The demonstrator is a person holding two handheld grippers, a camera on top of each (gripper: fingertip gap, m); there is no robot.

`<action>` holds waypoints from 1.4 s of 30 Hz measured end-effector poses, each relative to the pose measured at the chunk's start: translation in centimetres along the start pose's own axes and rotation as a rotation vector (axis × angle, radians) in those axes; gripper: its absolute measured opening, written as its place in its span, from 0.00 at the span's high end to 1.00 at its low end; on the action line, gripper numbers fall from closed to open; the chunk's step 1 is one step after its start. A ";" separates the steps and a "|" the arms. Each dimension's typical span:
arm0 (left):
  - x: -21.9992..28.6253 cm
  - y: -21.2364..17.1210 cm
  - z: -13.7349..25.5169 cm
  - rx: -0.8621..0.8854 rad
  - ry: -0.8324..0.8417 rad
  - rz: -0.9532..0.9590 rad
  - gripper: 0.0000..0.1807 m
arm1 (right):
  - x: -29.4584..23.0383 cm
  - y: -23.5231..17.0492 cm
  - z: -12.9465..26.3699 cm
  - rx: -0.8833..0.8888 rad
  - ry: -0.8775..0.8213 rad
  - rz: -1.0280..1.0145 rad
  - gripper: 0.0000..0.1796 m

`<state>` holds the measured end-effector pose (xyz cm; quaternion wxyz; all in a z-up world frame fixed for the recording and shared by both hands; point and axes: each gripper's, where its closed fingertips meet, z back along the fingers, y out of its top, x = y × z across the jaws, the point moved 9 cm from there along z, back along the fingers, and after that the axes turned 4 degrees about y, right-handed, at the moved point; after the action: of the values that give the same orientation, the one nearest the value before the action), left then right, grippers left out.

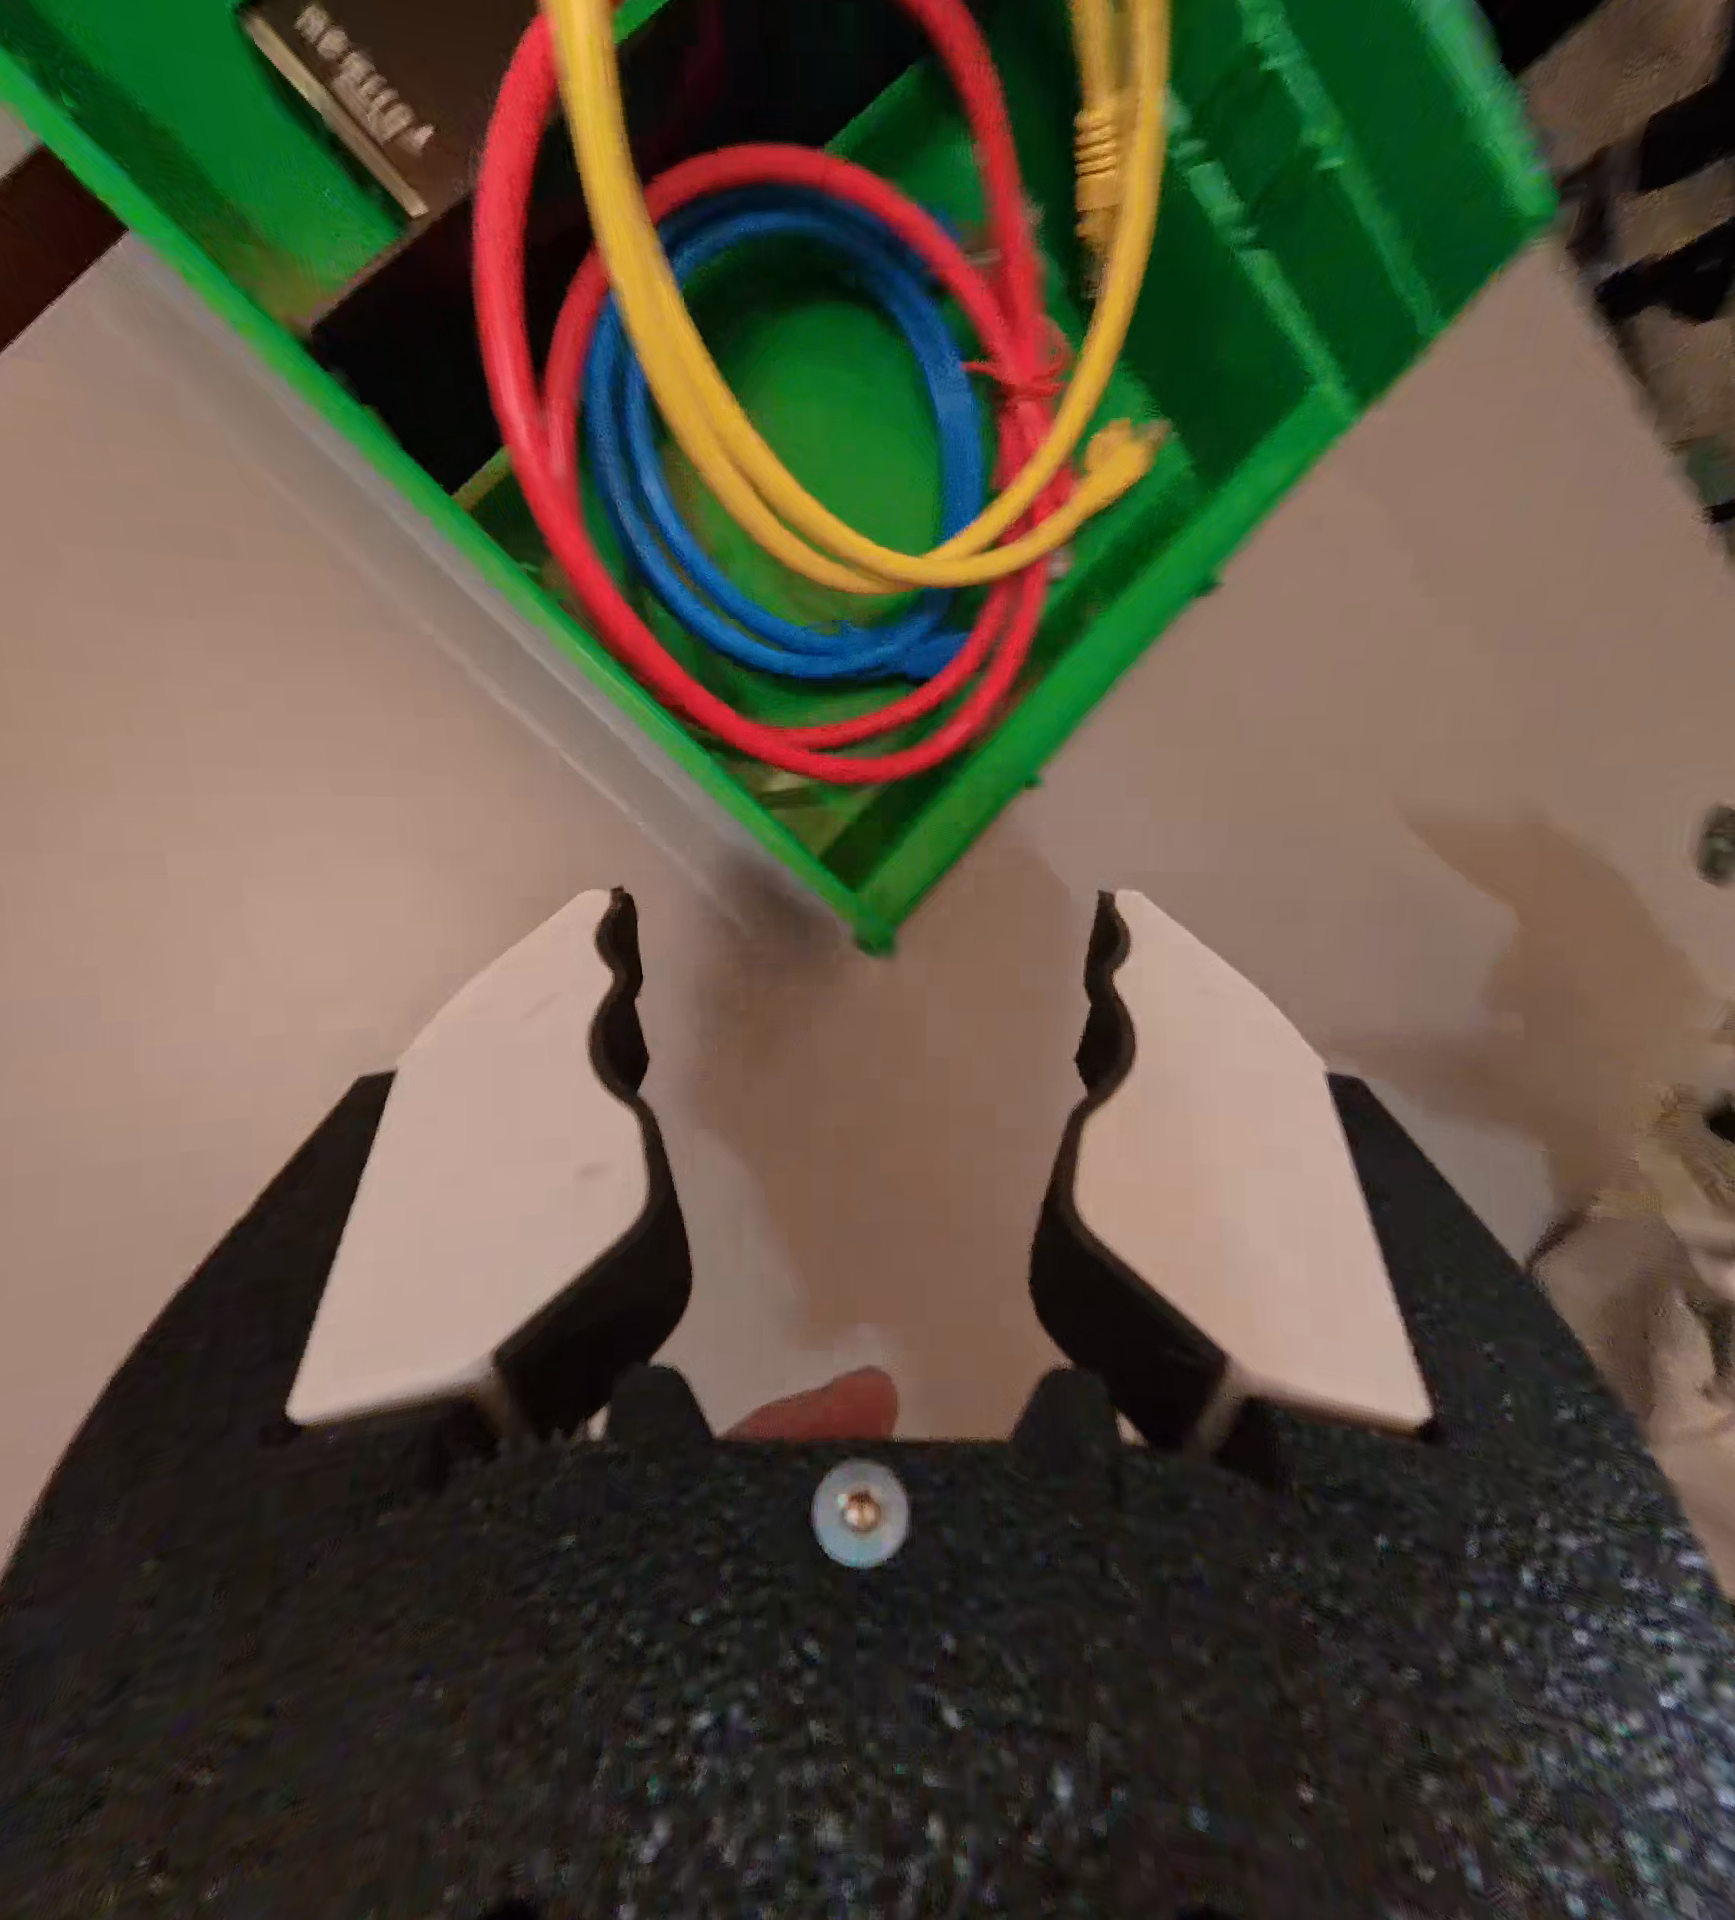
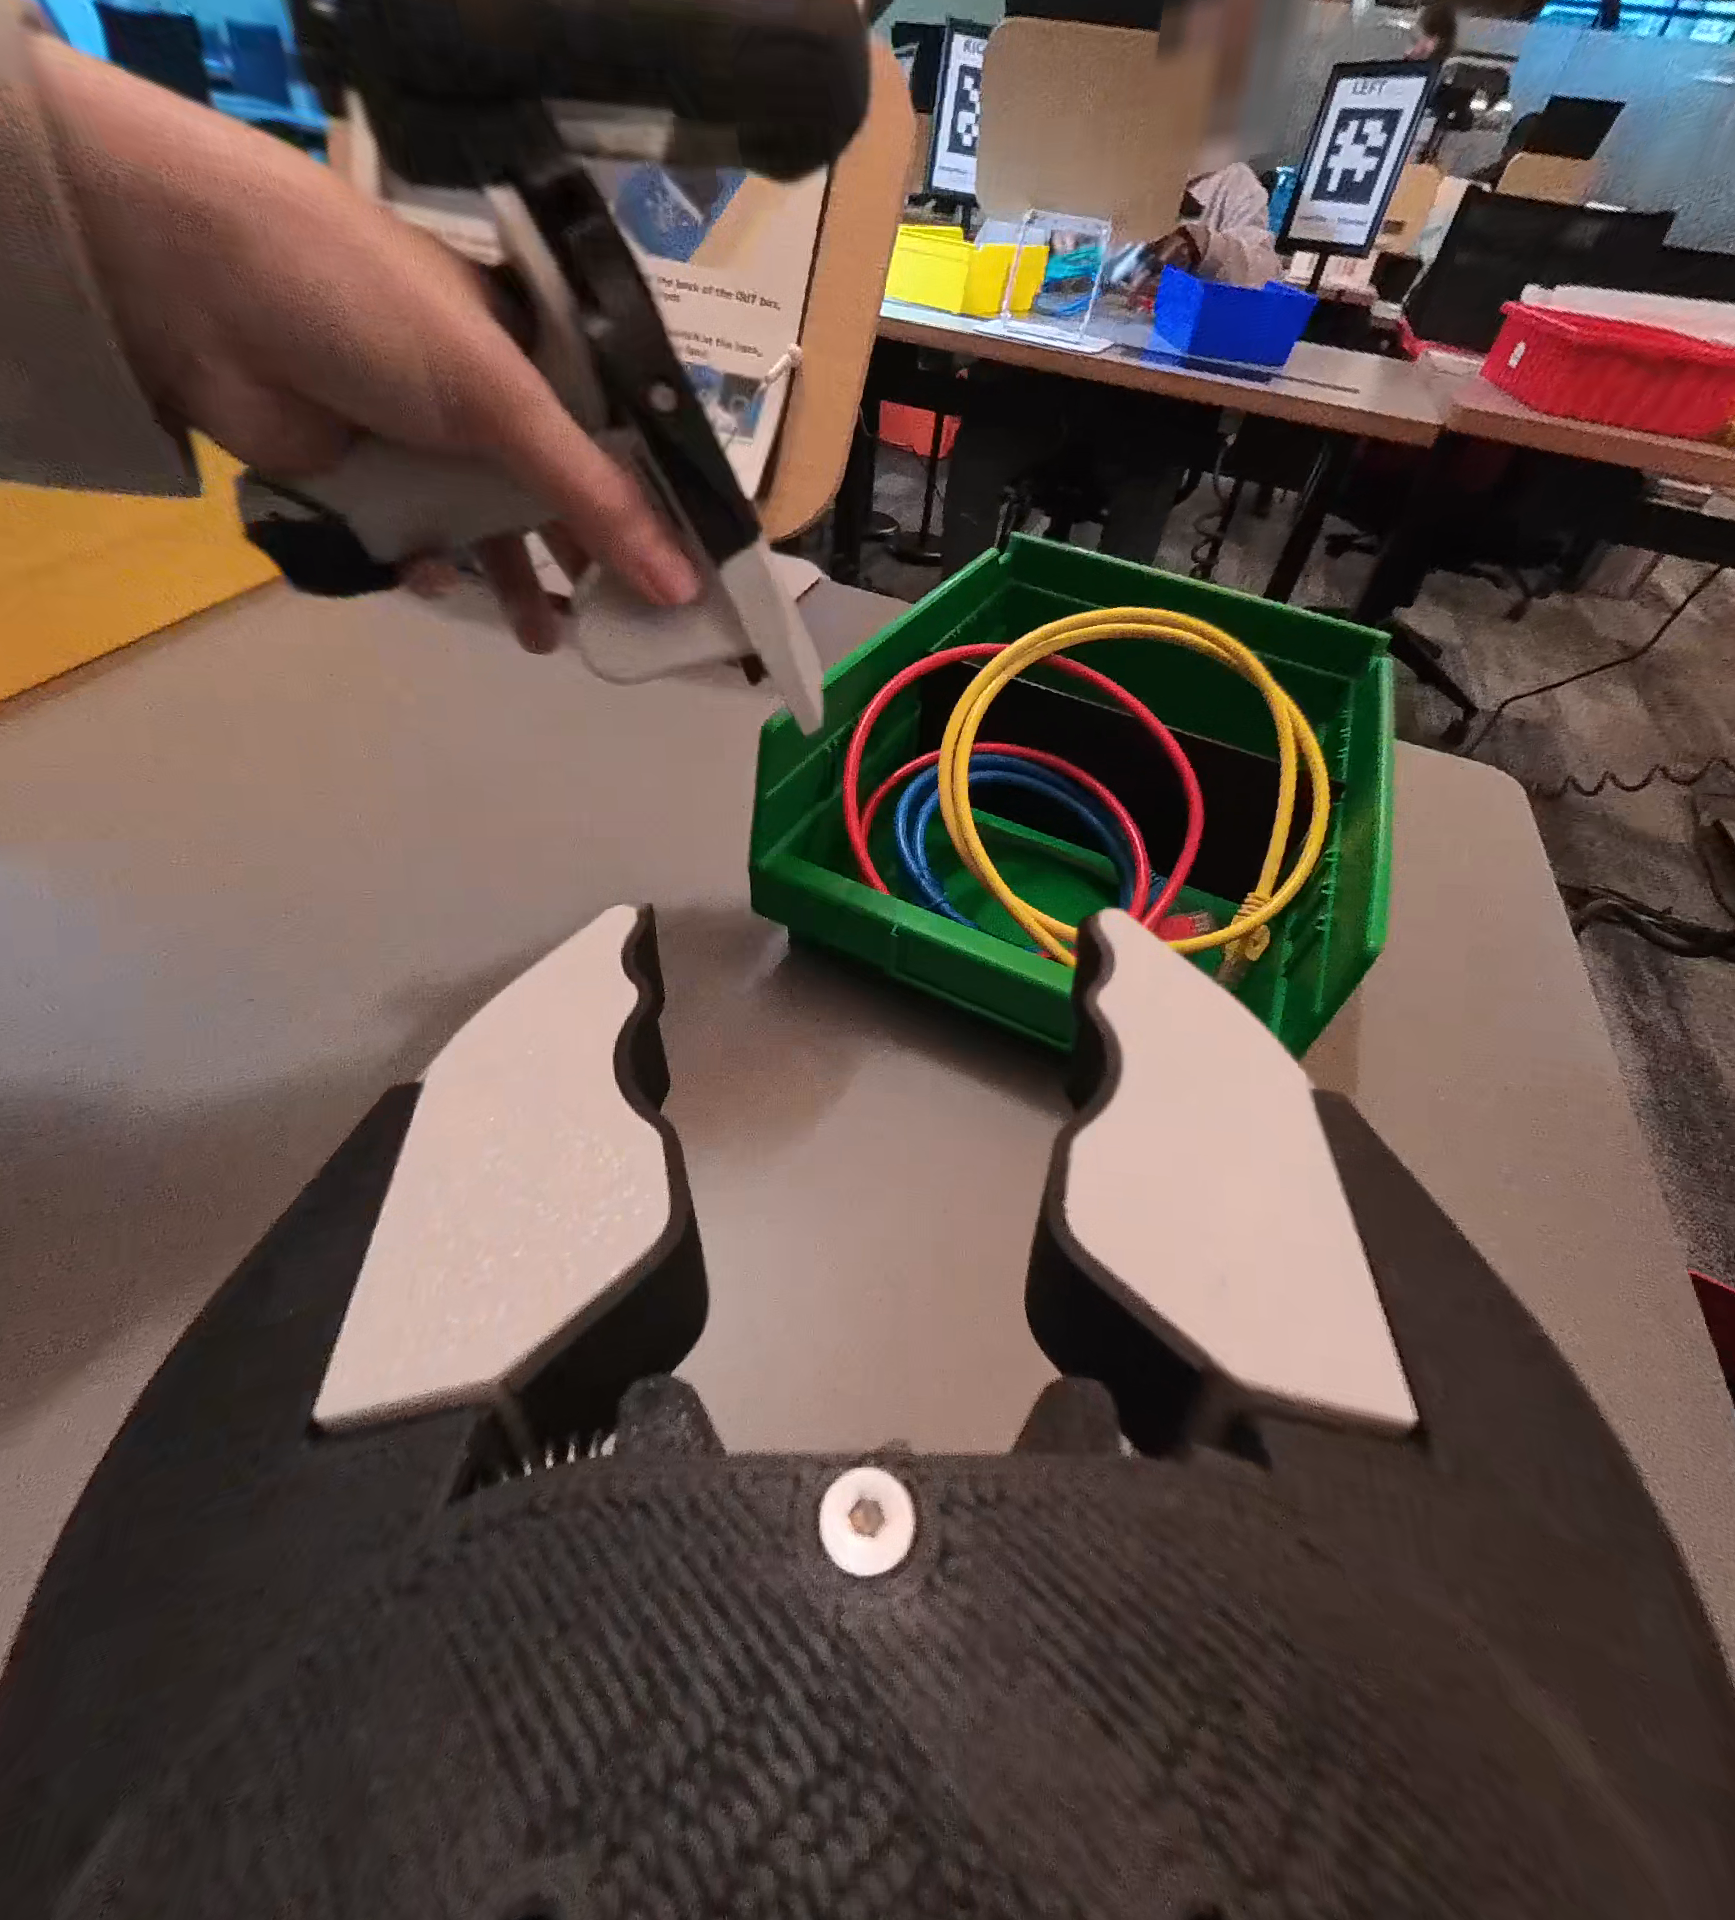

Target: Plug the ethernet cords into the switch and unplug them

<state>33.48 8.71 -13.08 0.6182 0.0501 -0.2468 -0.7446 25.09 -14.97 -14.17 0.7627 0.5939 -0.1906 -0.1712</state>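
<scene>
One green bin (image 2: 1071,966) on the grey worktop (image 2: 323,883), holding three coiled cords: one red cord (image 2: 1024,665), one blue cord (image 2: 910,831), one yellow cord (image 2: 1299,769). Yellow loops leaning highest, red around blue, blue lying lowest on the bin floor. Two yellow plugs (image 1: 1117,452) visible from above, one red plug (image 2: 1190,925) near the bin's front wall. Dark box (image 1: 395,301) with a silver edge bearing small writing, too blurred to read, tucked against the bin's rear; possibly the switch, cannot tell.

Two tools. Left tool (image 1: 863,914) spread wide, empty, hovering over the bare worktop just short of the bin's near corner; from the other side, left tool (image 2: 790,686) seen pointing down at the bin's rim, held by a hand (image 2: 343,343). Right tool (image 2: 863,935) also spread wide, gripping nothing, low over the worktop in front of the bin, right fingertip overlapping the bin's front wall in view.

Behind: two black-and-white marker signs (image 2: 1356,145) with printed words, one blue bin (image 2: 1227,317), one red tray (image 2: 1621,369), yellow bins (image 2: 956,265) on other tables.
</scene>
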 end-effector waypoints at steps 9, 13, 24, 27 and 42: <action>-1.5 2.8 -5.5 -0.467 0.250 -0.134 0.66 | 2.1 -1.0 0.4 0.000 0.002 -0.053 0.59; -1.3 3.2 -7.1 -0.473 0.287 -0.137 0.70 | 2.9 -1.6 0.4 -0.017 -0.006 -0.084 0.60; -4.8 -0.1 -4.1 -0.345 0.174 -0.026 0.96 | 3.3 -1.3 1.1 -0.057 0.001 -0.060 0.61; -5.0 -4.0 -2.2 -0.346 0.145 -0.087 0.96 | 2.9 -0.8 1.5 -0.061 -0.008 -0.031 0.61; -7.3 -39.3 15.8 -0.275 0.116 -0.011 0.97 | -9.7 4.2 -4.8 -0.029 0.322 0.083 0.57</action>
<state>-6.00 24.86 -17.86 0.6285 0.0092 -0.1059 -0.7705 19.18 -5.24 -11.96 0.7983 0.5942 -0.0876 -0.0449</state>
